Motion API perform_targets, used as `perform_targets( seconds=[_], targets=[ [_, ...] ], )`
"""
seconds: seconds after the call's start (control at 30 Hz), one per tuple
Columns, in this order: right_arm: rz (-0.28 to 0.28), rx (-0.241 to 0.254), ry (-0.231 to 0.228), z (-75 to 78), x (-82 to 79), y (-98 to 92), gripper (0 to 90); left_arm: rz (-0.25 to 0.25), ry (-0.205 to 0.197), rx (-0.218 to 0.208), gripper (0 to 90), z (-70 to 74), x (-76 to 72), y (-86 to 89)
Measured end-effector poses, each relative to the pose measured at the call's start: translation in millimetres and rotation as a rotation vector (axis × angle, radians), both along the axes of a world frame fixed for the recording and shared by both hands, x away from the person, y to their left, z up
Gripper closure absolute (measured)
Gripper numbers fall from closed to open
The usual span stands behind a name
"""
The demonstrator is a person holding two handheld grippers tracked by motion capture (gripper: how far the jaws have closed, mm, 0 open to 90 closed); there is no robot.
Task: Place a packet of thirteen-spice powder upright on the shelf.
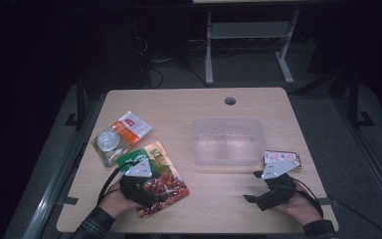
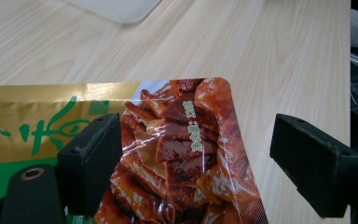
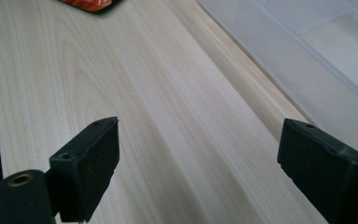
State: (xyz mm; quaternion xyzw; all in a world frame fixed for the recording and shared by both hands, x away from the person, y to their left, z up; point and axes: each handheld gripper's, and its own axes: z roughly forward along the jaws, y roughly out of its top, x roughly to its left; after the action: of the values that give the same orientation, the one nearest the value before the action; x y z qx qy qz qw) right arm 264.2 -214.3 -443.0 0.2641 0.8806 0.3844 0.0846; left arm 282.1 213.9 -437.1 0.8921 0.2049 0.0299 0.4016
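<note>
A snack packet (image 1: 155, 175) printed in green, gold and red lies flat on the table's left front. My left gripper (image 1: 160, 191) rests over its near end. In the left gripper view the jaws stand wide apart, with the packet's red corner (image 2: 177, 149) lying on the wood between them, and the pads do not press on it. My right gripper (image 1: 252, 186) sits at the right front and points left. Its jaws (image 3: 198, 163) are open over bare wood with nothing between them.
A clear plastic container (image 1: 227, 141) stands mid-table, and its wall (image 3: 317, 56) runs along the right of the right gripper view. An orange-and-white packet (image 1: 123, 135) lies at the left. A small flat packet (image 1: 282, 158) lies just beyond the right gripper. A cable hole (image 1: 230, 101) marks the far edge.
</note>
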Motion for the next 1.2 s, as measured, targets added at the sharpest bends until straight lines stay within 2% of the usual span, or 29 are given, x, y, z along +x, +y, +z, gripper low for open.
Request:
perform_targets(
  seconds=[0.2,0.23,0.33,0.4,0.43,0.47,0.5,0.53,0.57,0.63,0.7,0.73,0.77,0.9,1.0,1.07,1.2],
  targets=[
    [-0.017,0.018,-0.002,3.5,4.4,-7.2,16.3,0.013,-0.008,-0.021,16.4,3.9,3.4,-3.4],
    [-0.027,0.028,0.006,5.8,6.6,-11.7,23.1,0.015,-0.009,-0.017,16.5,3.5,3.7,-4.2],
    [-0.052,0.028,-0.014,9.7,10.1,-19.9,33.6,0.019,-0.005,-0.019,16.5,3.1,4.3,-4.2],
    [-0.090,0.034,-0.019,12.8,13.0,-28.0,45.9,0.020,-0.005,-0.019,16.4,3.4,4.5,-4.4],
    [-0.115,0.035,-0.029,14.7,14.7,-32.1,56.8,0.016,-0.009,-0.019,16.5,3.8,4.3,-5.1],
    [-0.145,0.032,-0.039,17.0,17.1,-36.2,62.9,0.008,-0.016,-0.016,16.5,4.1,4.3,-4.9],
    [-0.164,0.031,-0.049,19.6,20.3,-40.3,67.8,0.009,-0.017,-0.018,16.5,3.9,3.5,-5.0],
    [-0.164,0.031,-0.049,19.6,20.3,-40.3,67.8,0.009,-0.017,-0.018,16.5,3.9,3.5,-5.0],
    [-0.214,0.037,-0.063,24.7,27.3,-48.2,80.2,0.004,-0.016,-0.009,16.5,2.9,2.0,-3.9],
    [-0.265,0.048,-0.069,28.4,33.8,-55.2,89.1,0.002,-0.015,-0.011,16.4,2.5,1.2,-2.5],
    [-0.315,0.044,-0.076,29.3,43.0,-61.5,89.7,0.005,-0.018,-0.021,16.5,3.4,1.6,-1.3],
    [-0.315,0.044,-0.076,29.3,43.0,-61.5,89.7,0.005,-0.018,-0.021,16.5,3.4,1.6,-1.3],
    [-0.356,0.036,-0.075,28.3,52.9,-67.3,89.8,0.010,-0.020,-0.025,16.5,3.8,3.2,-1.1],
    [-0.423,0.007,-0.070,24.0,73.6,-75.8,89.8,0.016,-0.024,-0.027,16.4,3.8,4.4,-2.2],
    [-0.459,-0.009,-0.061,18.1,88.2,-81.6,89.8,0.015,-0.027,-0.021,16.4,3.8,3.3,-2.1],
    [-0.474,-0.028,-0.039,12.4,95.2,-85.4,89.9,0.012,-0.034,-0.022,16.4,3.8,2.8,-1.1],
    [-0.483,-0.044,-0.010,1.9,105.1,-91.5,89.8,0.018,-0.027,-0.020,16.5,2.2,3.2,0.0]
  ],
)
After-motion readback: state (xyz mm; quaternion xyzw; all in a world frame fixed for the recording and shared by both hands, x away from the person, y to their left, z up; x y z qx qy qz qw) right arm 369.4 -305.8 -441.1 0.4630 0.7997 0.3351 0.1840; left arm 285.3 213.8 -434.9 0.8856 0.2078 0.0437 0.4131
